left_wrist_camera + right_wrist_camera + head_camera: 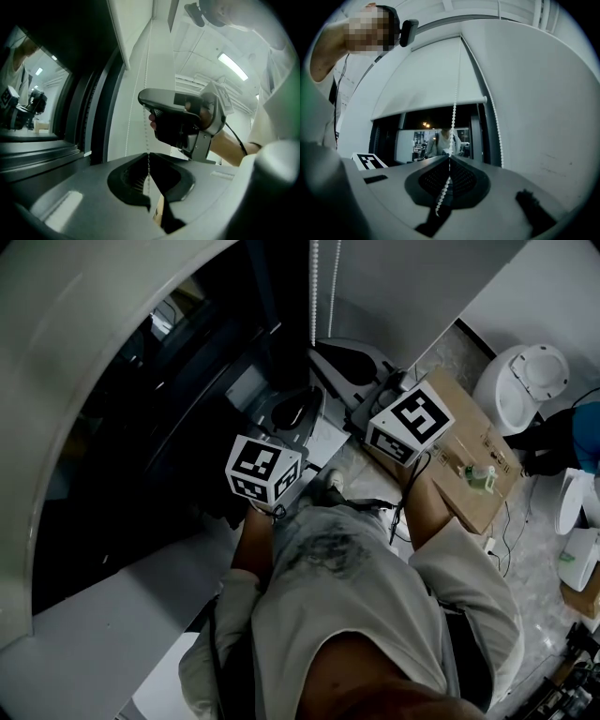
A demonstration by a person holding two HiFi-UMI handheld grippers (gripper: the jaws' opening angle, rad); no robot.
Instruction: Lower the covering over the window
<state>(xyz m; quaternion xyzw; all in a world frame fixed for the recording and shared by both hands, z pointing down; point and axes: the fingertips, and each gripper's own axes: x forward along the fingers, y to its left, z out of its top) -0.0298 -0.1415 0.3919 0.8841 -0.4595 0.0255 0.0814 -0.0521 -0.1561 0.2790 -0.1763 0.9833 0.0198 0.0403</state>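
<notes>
Left gripper and right gripper each clamp the bead chain — jaws tight together — blind partly lowered.

White roller blind partly down window, w/ bead chain

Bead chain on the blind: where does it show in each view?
Head view: bead chain hangs at top centre.
Left gripper view: bead chain runs down the middle into the shut left tongs.
Right gripper view: bead chain drops centrally into the shut right tongs.
Shared landmark: the dark window.
</notes>
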